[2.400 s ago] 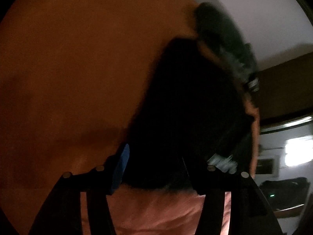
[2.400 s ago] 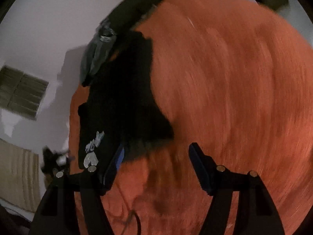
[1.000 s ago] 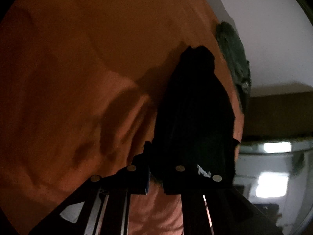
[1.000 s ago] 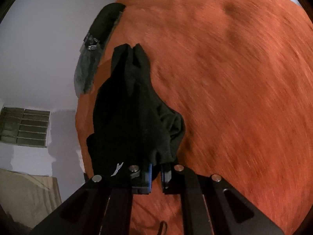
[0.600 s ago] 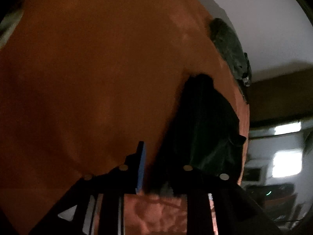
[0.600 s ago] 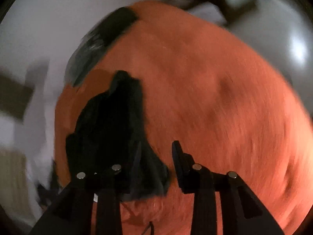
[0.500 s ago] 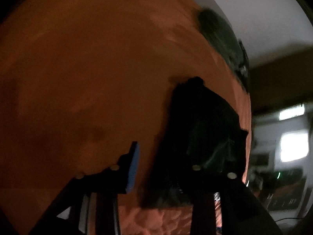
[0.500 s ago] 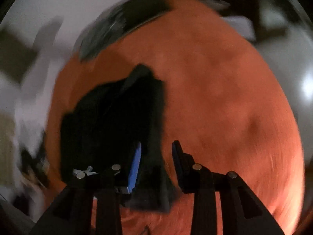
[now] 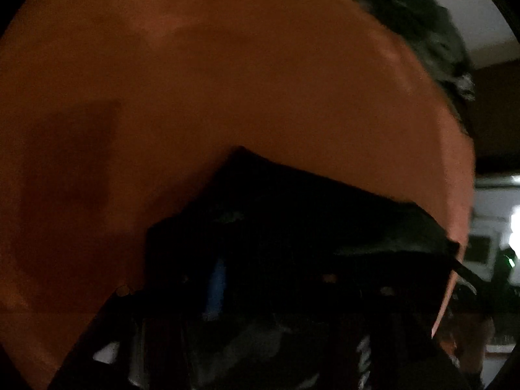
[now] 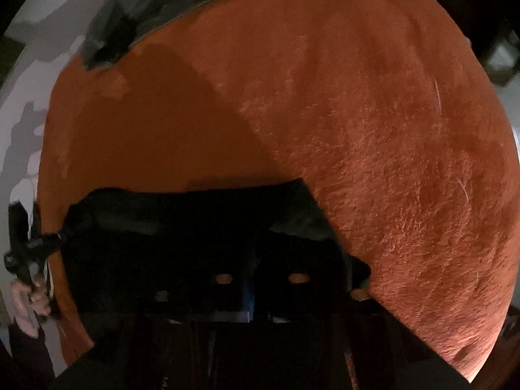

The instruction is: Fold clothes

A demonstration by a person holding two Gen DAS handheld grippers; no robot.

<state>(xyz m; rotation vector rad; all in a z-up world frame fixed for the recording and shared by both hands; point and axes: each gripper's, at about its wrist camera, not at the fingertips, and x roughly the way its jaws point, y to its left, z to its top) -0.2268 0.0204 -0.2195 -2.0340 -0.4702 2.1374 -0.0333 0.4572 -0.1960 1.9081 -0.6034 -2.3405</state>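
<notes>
A folded black garment (image 9: 308, 214) lies on the orange plush surface (image 9: 201, 74). It also shows in the right wrist view (image 10: 195, 224). My left gripper (image 9: 273, 279) is low over the garment's near edge; its blue pad shows but the fingers are lost in the dark cloth. My right gripper (image 10: 258, 276) sits at the garment's near edge with its jaws close together; cloth hides the tips.
A dark grey-green garment (image 9: 422, 26) lies at the far edge of the orange surface, also in the right wrist view (image 10: 130, 22). The person's hand with the left gripper (image 10: 29, 279) shows at the left. Room furniture is at the right (image 9: 494, 253).
Both grippers were open beside the black garment half a second ago. Now both are pushed in low at its near edge, and the garment lies wider across the views.
</notes>
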